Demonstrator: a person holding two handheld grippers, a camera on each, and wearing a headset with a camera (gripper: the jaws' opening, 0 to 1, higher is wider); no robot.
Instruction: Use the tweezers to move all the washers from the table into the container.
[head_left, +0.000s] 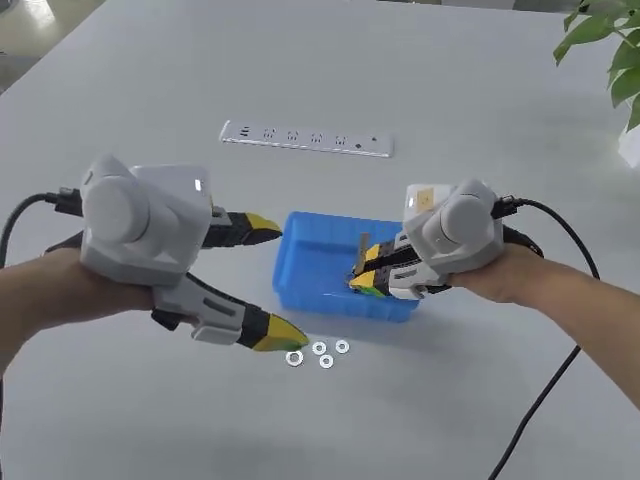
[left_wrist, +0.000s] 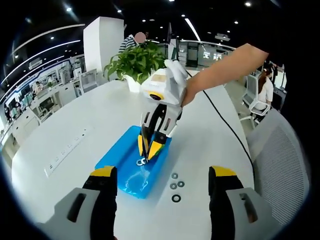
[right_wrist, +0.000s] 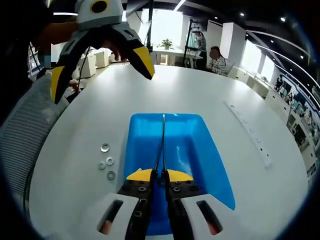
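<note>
The left gripper (head_left: 273, 280) stood idle, its jaws wide apart and holding nothing. Four washers (head_left: 319, 348) lay loose on the table (head_left: 150, 80), just beyond the tip of its nearer jaw and close outside the blue container (head_left: 318, 240). The right gripper (head_left: 365, 282) was closed tight on the tweezers (right_wrist: 162, 145), whose tips reached ahead of it over the container floor. A ring at those tips (left_wrist: 141, 161) appeared to be a fifth washer; whether it was pinched or already lying inside could not be determined.

Risks noted:
- A thin washer could spring from the tweezer tips if squeezed unevenly.
- The open left jaw, so near, could scatter the loose group.
</note>
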